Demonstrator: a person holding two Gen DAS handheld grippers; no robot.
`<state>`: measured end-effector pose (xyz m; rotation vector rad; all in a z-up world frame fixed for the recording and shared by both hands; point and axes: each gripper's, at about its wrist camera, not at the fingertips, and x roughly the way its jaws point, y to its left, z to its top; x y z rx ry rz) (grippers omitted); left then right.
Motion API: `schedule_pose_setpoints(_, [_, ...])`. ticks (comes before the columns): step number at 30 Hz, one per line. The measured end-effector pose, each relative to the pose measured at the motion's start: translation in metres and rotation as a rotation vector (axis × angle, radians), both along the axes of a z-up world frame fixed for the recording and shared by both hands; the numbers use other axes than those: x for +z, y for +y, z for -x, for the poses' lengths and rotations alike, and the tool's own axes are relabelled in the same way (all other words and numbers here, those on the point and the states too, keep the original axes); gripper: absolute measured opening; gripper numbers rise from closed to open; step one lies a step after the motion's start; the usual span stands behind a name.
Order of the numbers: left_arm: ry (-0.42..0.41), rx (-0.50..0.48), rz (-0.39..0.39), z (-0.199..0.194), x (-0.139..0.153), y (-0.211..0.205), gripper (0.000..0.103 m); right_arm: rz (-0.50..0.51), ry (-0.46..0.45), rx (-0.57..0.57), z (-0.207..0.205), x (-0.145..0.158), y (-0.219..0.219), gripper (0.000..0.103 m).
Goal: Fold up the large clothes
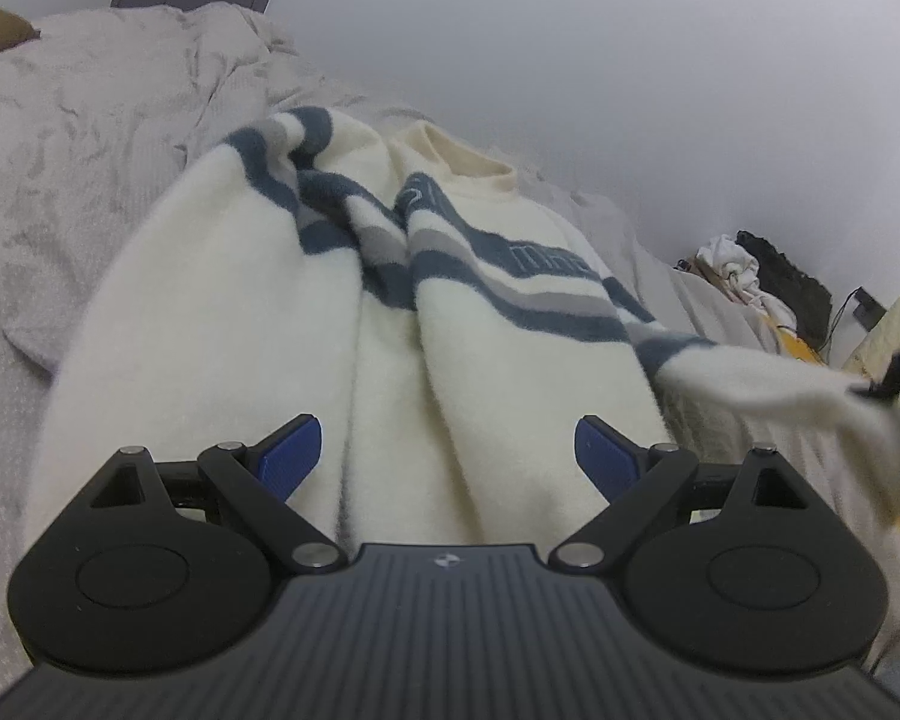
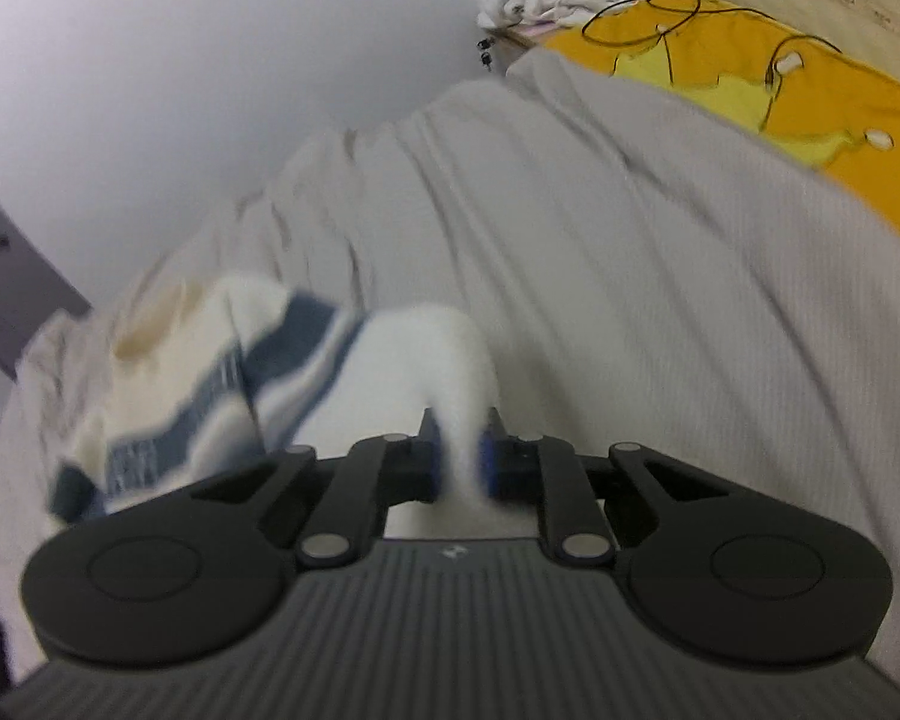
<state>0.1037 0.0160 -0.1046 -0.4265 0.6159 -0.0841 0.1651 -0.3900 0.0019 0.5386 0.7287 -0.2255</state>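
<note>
In the left wrist view, the left gripper is seen with its blue pads spread wide and nothing between them; it hangs just over the lower body of the sweater, which lies spread on the bed straight ahead of the fingers, its collar at the far end near the wall. A deep crease runs down the cloth ahead of the fingers, and one sleeve is stretched off to the right, lifted clear of the bed and drawn toward the right gripper at the frame edge. The knit is judged thick, fluffy and limp: light for its bulk, likely to sag and bunch wherever it is unsupported, and unlikely to slip from rubbered pads. A hold at the hem or a side seam, with a full pinch through both layers, is judged best. In the right wrist view, which is blurred, the right gripper is seen closed tightly on the white sleeve end, which rises between the pads and runs forward and leftward to the striped body of the sweater. The bed fills the space ahead and to the right, and a yellow cloth with cables lies well beyond.
</note>
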Motion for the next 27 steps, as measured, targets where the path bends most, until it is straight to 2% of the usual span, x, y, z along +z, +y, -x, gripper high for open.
schedule_pose_setpoints(1, [0.001, 0.000, 0.005, 0.000, 0.000, 0.001, 0.094, 0.023, 0.000, 0.009, -0.013, 0.012, -0.009, 0.016])
schedule_pose_setpoints(5, [0.006, 0.000, 0.014, -0.004, -0.001, 0.000, 0.094, 0.222, -0.023, -0.010, -0.064, 0.058, -0.032, 0.015])
schedule_pose_setpoints(9, [-0.002, -0.009, 0.016, -0.008, 0.000, -0.002, 0.094, 0.385, -0.065, -0.072, -0.117, 0.094, -0.053, 0.015])
schedule_pose_setpoints(14, [-0.011, -0.015, 0.025, -0.015, 0.001, -0.002, 0.094, 0.596, -0.134, -0.120, -0.182, 0.111, -0.074, 0.015])
schedule_pose_setpoints(16, [0.003, -0.012, 0.068, -0.020, -0.002, 0.003, 0.094, 0.674, -0.129, -0.151, -0.206, 0.101, -0.088, 0.015])
schedule_pose_setpoints(18, [0.015, -0.002, 0.085, -0.025, -0.006, 0.007, 0.094, 0.682, -0.111, -0.190, -0.225, 0.085, -0.108, 0.015])
schedule_pose_setpoints(24, [0.028, 0.017, 0.013, -0.048, -0.015, 0.008, 0.094, 0.693, -0.013, -0.195, -0.273, 0.004, -0.158, 0.016])
schedule_pose_setpoints(27, [0.031, 0.022, -0.035, -0.058, -0.019, 0.007, 0.094, 0.649, 0.008, -0.212, -0.285, -0.035, -0.182, 0.018])
